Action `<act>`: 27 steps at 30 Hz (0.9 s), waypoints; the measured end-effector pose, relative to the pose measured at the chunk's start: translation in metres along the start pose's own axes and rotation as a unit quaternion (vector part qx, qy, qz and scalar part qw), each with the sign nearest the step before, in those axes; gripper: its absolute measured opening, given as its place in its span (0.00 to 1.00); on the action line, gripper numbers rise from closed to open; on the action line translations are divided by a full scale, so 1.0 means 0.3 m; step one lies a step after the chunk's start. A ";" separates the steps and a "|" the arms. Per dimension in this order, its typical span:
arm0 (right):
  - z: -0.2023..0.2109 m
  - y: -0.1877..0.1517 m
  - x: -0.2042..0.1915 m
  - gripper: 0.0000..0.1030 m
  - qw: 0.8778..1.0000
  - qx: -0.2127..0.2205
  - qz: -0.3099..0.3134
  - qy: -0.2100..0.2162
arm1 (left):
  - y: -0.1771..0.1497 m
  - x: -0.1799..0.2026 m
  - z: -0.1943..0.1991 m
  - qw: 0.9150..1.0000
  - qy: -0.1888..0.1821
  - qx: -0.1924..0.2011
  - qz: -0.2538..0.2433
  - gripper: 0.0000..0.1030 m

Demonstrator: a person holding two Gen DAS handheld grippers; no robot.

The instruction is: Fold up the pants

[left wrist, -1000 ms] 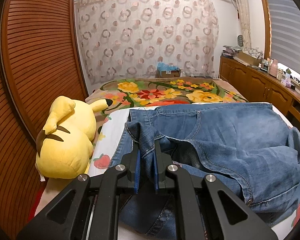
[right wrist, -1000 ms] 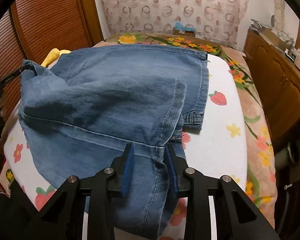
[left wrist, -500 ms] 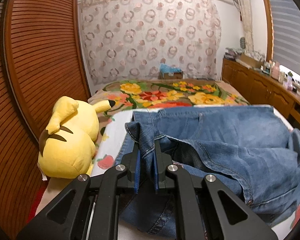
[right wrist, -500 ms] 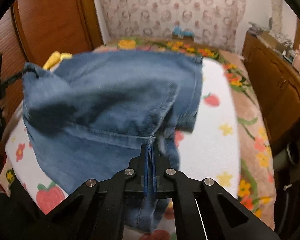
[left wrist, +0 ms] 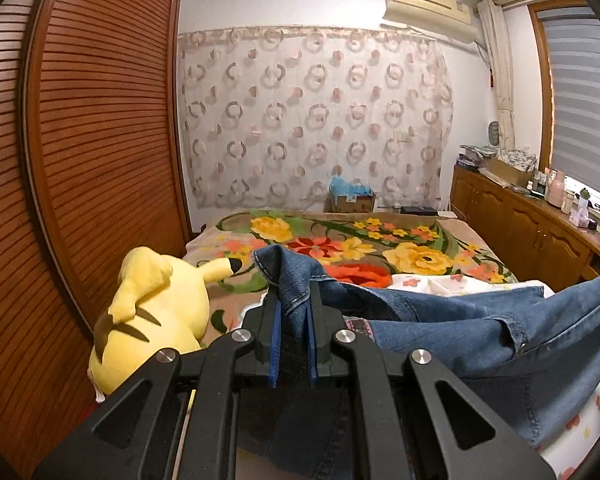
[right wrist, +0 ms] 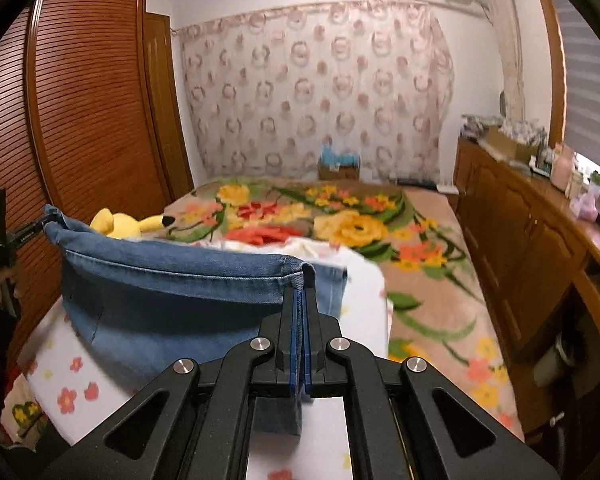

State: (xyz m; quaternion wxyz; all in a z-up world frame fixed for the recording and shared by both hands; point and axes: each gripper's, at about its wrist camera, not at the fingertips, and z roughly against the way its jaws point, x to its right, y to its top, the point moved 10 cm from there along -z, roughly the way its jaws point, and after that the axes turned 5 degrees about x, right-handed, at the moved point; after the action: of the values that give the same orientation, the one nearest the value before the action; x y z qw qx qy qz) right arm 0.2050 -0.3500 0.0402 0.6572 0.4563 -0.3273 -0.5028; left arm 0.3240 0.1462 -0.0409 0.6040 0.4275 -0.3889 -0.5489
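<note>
Blue denim pants [left wrist: 452,320] hang lifted above the bed, stretched between my two grippers. My left gripper [left wrist: 294,300] is shut on a bunched corner of the denim, which sticks up past its blue pads. In the right wrist view the pants [right wrist: 172,292] form a taut edge running left to right. My right gripper [right wrist: 300,296] is shut on the right corner of that edge. The left gripper [right wrist: 40,226] shows there at the far left, holding the other corner. The lower part of the pants is hidden behind the gripper bodies.
A yellow plush toy [left wrist: 152,312] lies on the bed's left side by the slatted wooden doors [left wrist: 80,160]. The bed carries a floral blanket [left wrist: 360,240] and a white flowered sheet [right wrist: 72,380]. A wooden cabinet [left wrist: 540,232] with clutter lines the right wall.
The right gripper closed on the pants' edge and rose with it. The left gripper also rose, so the denim lifted off the bed and both views tipped up toward the curtain.
</note>
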 end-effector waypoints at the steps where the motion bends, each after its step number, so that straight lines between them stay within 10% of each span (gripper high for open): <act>1: -0.013 0.005 0.002 0.01 1.000 0.003 0.003 -0.003 | 0.002 -0.001 -0.018 1.000 0.000 -0.004 0.002 0.11; 13: -0.367 -0.015 -0.021 0.02 0.997 -0.040 0.049 -0.040 | -0.102 0.033 -0.282 0.996 0.001 -0.093 -0.011 0.13; 27: -0.667 -0.050 -0.042 0.02 0.990 -0.112 0.072 -0.057 | -0.104 0.089 -0.270 0.990 -0.065 -0.122 -0.007 0.66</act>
State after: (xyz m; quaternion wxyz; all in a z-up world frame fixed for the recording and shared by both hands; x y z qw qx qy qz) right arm 0.3740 -0.2849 -0.0473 0.7188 0.3260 -0.3381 -0.5126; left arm 0.3922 0.1260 -0.0971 0.6212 0.3165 -0.3548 -0.6229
